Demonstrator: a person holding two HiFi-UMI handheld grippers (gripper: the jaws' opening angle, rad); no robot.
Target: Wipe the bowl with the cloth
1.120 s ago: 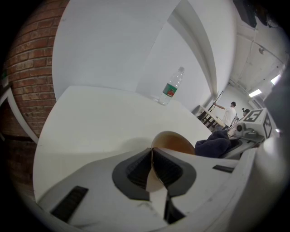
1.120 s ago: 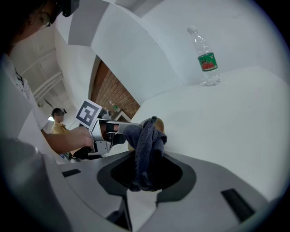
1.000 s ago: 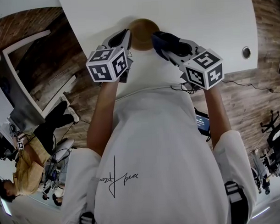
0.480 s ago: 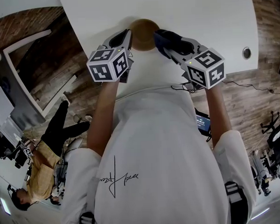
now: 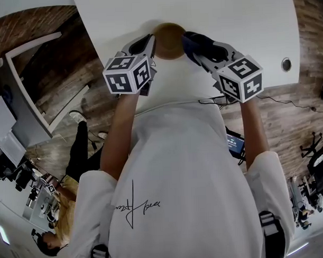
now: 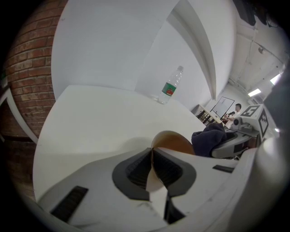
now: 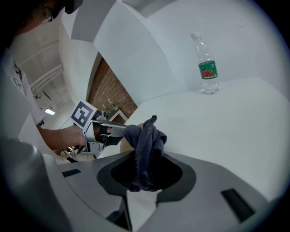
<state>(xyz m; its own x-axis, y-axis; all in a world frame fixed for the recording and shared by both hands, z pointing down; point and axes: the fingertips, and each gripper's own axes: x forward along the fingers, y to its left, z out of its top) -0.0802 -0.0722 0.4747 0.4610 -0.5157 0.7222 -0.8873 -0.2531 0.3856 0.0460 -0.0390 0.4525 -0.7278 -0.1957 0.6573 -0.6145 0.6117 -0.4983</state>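
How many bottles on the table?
1. A clear, green-labelled bottle stands upright on the far side of the table, apart from the bowl. The head view misses that end, so more could be hidden.

The bowl (image 5: 169, 33) is warm brown on a white table (image 5: 242, 22). Right of the bowl the cloth (image 5: 197, 43) is dark navy, and beyond the bowl a clear bottle (image 7: 206, 63) carries a green label with a red mark.

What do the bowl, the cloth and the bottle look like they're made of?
The bowl looks like wood or bamboo: matte brown, thin rim. The cloth is soft dark fabric, bunched in folds. The bottle seems clear plastic, green label.
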